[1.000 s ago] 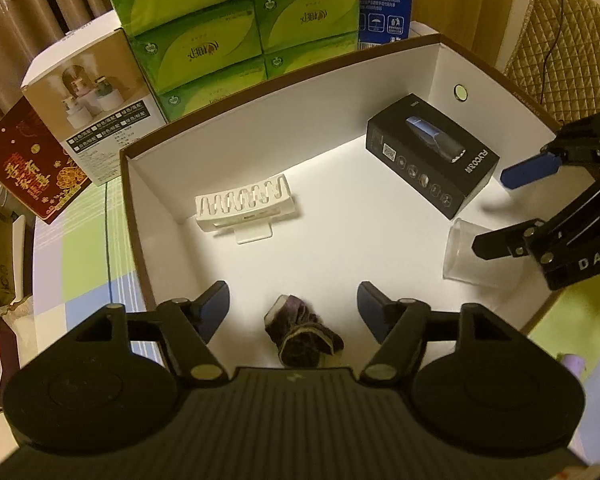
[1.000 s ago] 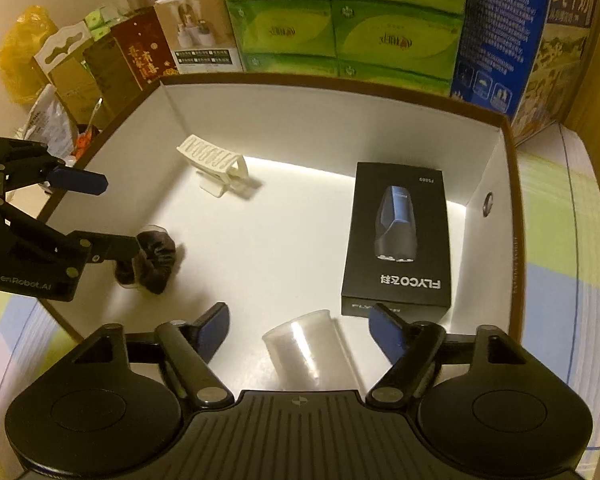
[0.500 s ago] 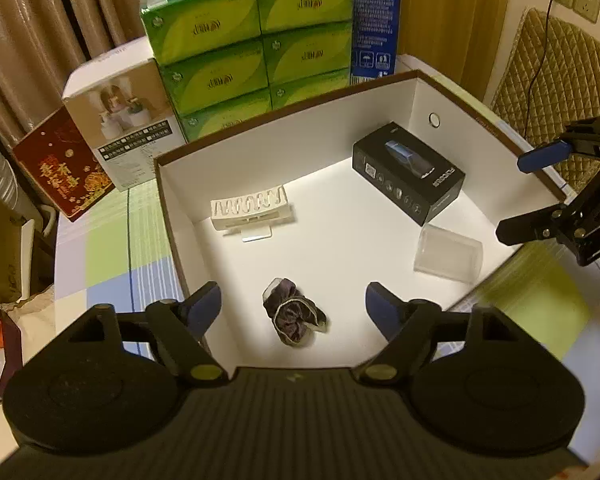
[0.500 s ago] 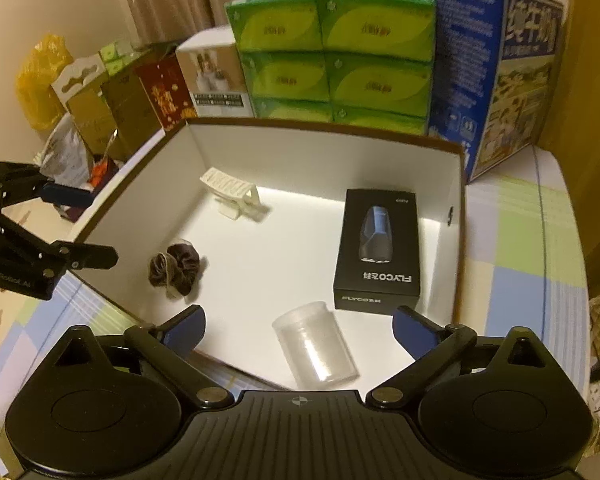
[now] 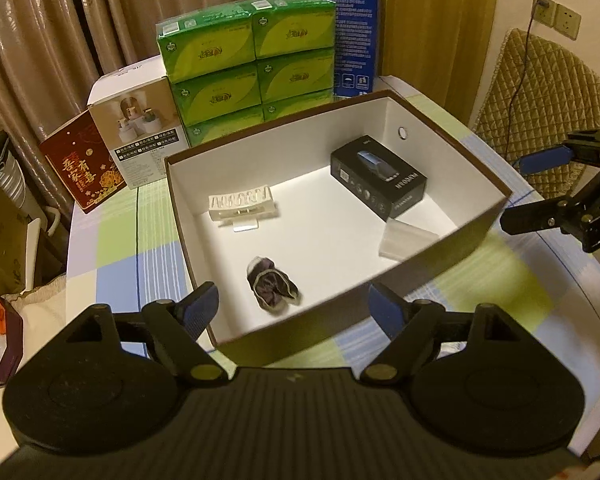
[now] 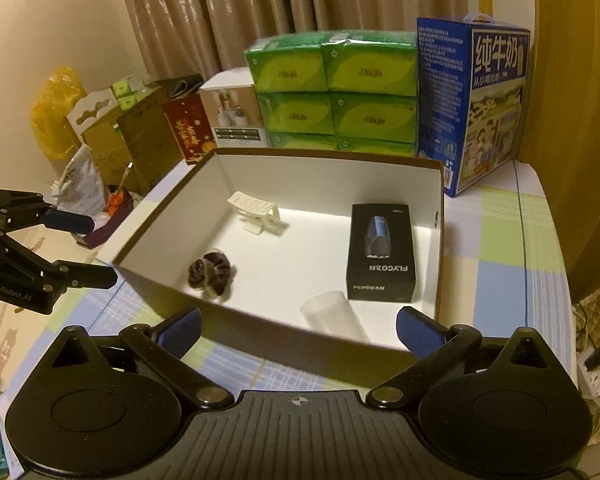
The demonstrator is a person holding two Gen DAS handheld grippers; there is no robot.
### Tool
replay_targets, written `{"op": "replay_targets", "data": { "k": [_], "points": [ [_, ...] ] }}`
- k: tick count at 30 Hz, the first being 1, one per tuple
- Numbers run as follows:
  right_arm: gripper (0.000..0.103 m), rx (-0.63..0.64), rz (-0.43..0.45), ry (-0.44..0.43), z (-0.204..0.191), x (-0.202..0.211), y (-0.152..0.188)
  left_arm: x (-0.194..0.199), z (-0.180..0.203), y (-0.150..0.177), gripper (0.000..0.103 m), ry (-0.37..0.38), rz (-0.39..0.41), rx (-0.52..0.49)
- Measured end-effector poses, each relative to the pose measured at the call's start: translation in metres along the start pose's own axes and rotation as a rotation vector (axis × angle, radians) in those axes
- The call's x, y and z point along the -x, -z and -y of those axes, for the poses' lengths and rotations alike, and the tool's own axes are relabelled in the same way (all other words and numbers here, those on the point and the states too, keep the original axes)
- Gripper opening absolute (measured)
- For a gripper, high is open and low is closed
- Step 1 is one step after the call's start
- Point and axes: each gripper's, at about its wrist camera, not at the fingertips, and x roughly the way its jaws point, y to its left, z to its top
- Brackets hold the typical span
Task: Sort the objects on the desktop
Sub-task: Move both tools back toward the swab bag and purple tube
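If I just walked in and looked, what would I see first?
Probably the big open cardboard box in the middle of the table, white inside, holding a black shaver box, a dark scrunchie, a white rack and a clear cup lying on its side. Behind it rises a bright green stack of tissue packs. Both grippers, left gripper and right gripper, hang open and empty at the near edge.

We see a bench (image 5: 116,240) under a checked cloth, an open white-lined box (image 5: 440,240) resting on it, stacked green tissue packs (image 5: 252,64) behind, a blue milk carton (image 6: 488,104), a white product box (image 5: 140,136), a red box (image 5: 82,168) alongside.
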Motion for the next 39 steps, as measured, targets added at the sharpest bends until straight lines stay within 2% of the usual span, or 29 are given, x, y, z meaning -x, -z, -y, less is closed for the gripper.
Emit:
{"op": "replay_targets", "data": {
  "k": [11, 17, 23, 29, 33, 39],
  "points": [
    [0.101, 0.031, -0.028, -0.011, -0.022, 0.02, 0.036, 0.034, 0.018, 0.022, 0.079, -0.004, 0.032, -0.001],
    [0.101, 0.041, -0.059, -0.021, -0.029, 0.02, 0.06, 0.041, 0.025, 0.045, 0.079, -0.011, 0.017, 0.018],
    [0.101, 0.089, -0.11, -0.012, -0.039, 0.009, 0.088, 0.04, 0.032, 0.074, 0.079, -0.005, -0.02, 0.046],
    [0.101, 0.063, -0.135, -0.009, -0.041, -0.002, 0.111, 0.029, 0.038, 0.099, 0.079, 0.01, -0.064, 0.067],
    [0.101, 0.05, -0.132, 0.026, -0.039, -0.006, 0.118, 0.019, 0.041, 0.114, 0.079, 0.02, -0.097, 0.088],
    [0.101, 0.082, -0.148, 0.011, -0.039, -0.017, 0.126, 0.007, 0.042, 0.128, 0.079, 0.041, -0.128, 0.101]
  ]
}}
